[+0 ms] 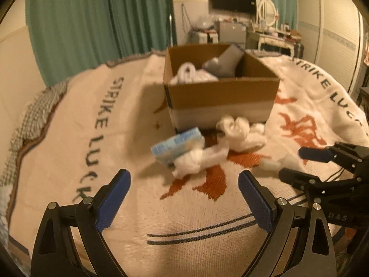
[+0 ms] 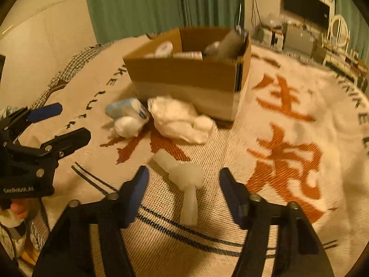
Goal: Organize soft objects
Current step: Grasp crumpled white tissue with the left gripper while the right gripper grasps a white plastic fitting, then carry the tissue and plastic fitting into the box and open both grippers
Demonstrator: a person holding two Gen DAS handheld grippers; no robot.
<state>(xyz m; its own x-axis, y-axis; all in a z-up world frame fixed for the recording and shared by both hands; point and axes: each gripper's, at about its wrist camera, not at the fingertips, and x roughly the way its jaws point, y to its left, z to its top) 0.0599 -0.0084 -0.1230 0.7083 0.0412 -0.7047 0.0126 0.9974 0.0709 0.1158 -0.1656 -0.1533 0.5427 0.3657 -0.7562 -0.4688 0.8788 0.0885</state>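
— Location of the box (image 1: 221,94)?
— On the blanket (image 1: 138,207), toward its far edge; a sock (image 1: 227,61) lies in it.
— And before the box?
— A tissue pack (image 1: 177,146) left, cloths (image 1: 239,132) right, a knotted cloth (image 2: 184,180) nearest.

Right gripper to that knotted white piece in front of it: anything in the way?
Nothing visible. The right gripper is open, and the knotted white piece lies on the blanket between its fingers, apart from the other white bundles near the cardboard box.

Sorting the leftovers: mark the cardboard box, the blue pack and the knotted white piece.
cardboard box (image 1: 221,97), left wrist view, front wall.
blue pack (image 1: 177,146), left wrist view, top face.
knotted white piece (image 2: 188,175), right wrist view, the knot.
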